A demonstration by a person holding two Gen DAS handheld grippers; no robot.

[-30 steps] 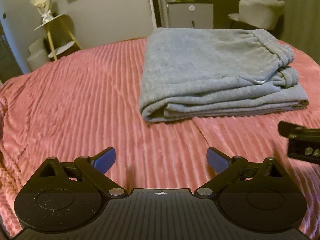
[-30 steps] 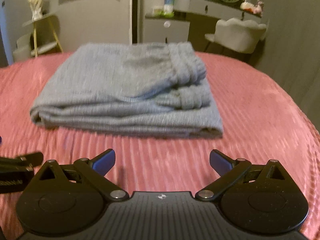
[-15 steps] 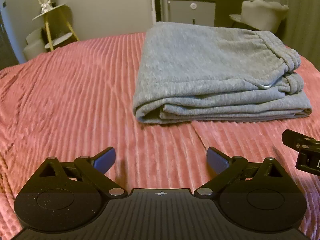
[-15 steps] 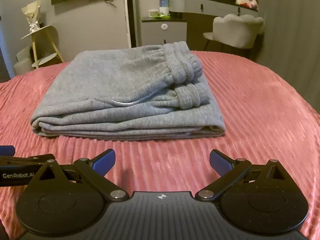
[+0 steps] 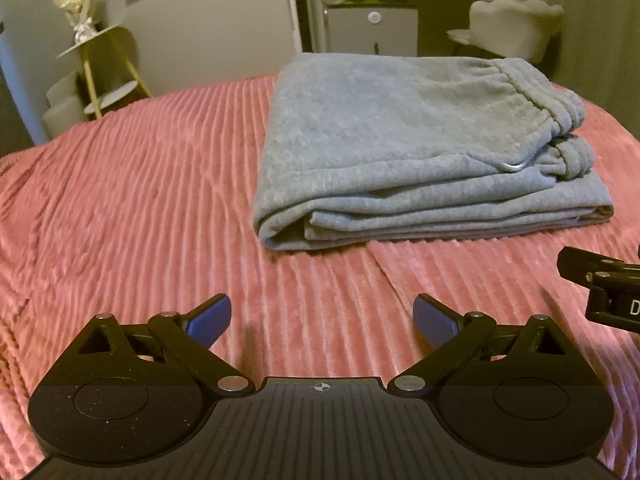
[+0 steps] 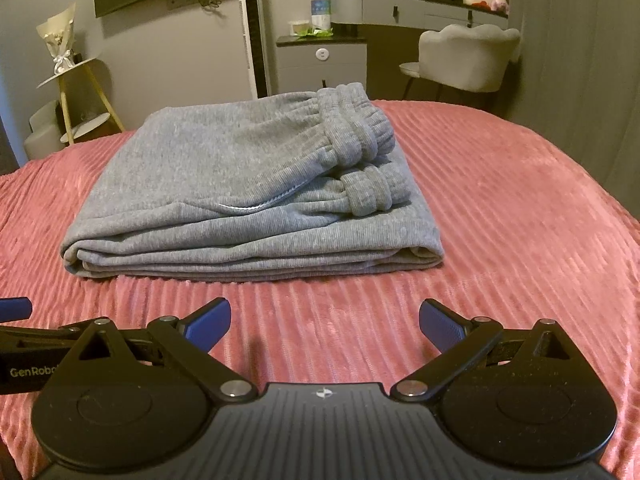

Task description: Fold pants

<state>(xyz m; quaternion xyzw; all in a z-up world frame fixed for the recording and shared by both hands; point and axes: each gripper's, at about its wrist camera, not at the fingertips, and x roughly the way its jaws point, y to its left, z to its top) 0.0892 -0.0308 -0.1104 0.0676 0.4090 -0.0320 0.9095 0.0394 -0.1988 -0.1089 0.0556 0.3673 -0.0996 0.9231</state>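
Grey sweatpants (image 5: 412,148) lie folded in a thick rectangle on the pink ribbed bedspread (image 5: 140,200), waistband and cuffs stacked at the right end. They also show in the right wrist view (image 6: 248,188). My left gripper (image 5: 322,320) is open and empty, hovering over the bedspread short of the pants' near edge. My right gripper (image 6: 325,322) is open and empty, also short of the near edge. The right gripper's side shows at the right edge of the left wrist view (image 5: 600,280). The left gripper's side shows at the left edge of the right wrist view (image 6: 24,344).
The bed's far edge curves behind the pants. Beyond it stand a gold-legged side table (image 6: 76,92) at the left, a grey cabinet (image 6: 320,60) in the middle, and a padded chair (image 6: 468,60) by a vanity at the right.
Both grippers have drawn back and risen a little from the folded pants, staying open. The pants have not moved.
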